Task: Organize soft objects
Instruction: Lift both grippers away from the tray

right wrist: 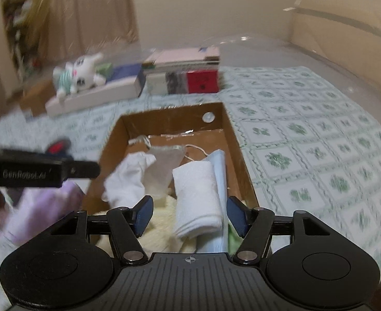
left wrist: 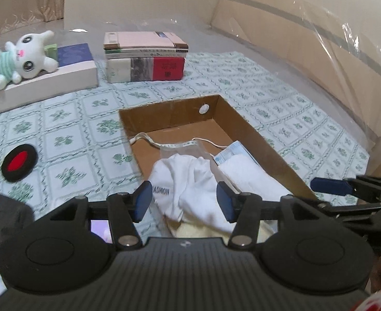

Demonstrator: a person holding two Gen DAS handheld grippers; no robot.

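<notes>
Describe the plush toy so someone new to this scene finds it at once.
Past the open cardboard box, at the far left of the patterned cloth, lies a long white box. The plush toy sprawls on it: white, big-eyed, in a green-striped top, the only figure there.

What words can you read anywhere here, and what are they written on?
"FASHION" (first letter partly hidden): on the white sock in the cardboard box.
"GenRobot.AI": on the side of the left tool, seen from the right wrist view.
Dark characters on the red book spine in the book stack: too blurred to read.
Print on the other spines and on the measuring tape: too small to read.
</notes>
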